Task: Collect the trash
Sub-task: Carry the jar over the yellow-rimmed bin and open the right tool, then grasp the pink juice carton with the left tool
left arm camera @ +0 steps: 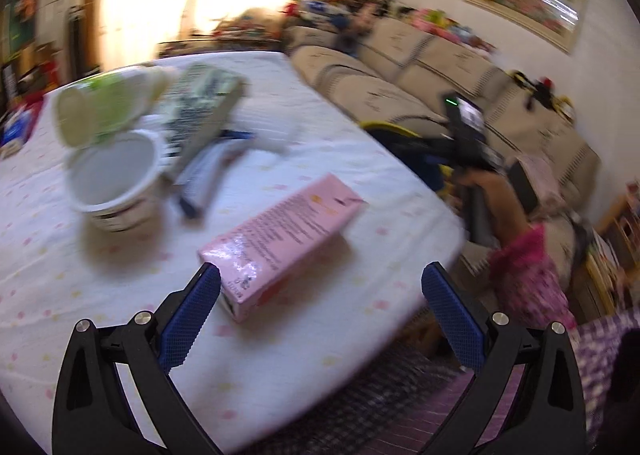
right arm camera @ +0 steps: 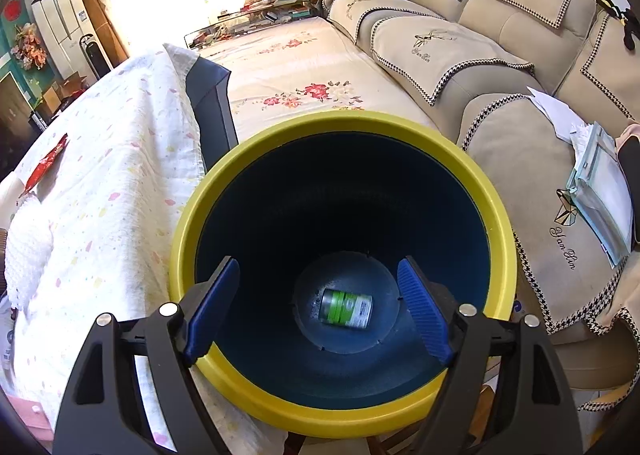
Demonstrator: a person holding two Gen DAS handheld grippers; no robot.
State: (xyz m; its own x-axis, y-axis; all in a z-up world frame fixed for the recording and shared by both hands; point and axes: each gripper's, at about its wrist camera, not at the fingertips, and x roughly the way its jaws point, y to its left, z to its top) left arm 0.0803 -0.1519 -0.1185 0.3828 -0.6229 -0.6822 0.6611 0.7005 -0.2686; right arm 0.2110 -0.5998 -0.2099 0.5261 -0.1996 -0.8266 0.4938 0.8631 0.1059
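Observation:
A pink carton lies flat on the white tablecloth, its near end just inside my left gripper's left finger. My left gripper is open above the table edge, not touching the carton. Behind it stand a white tub with a green flip lid, a grey-green packet and a wrapper. My right gripper hangs open over a yellow-rimmed dark bin, nothing between its pads. A green can lies on the bin's bottom.
The bin stands between the table and a beige sofa. Papers lie on the sofa arm. A red wrapper lies on the tablecloth. In the left wrist view a hand in a pink sleeve holds the other gripper beyond the table edge.

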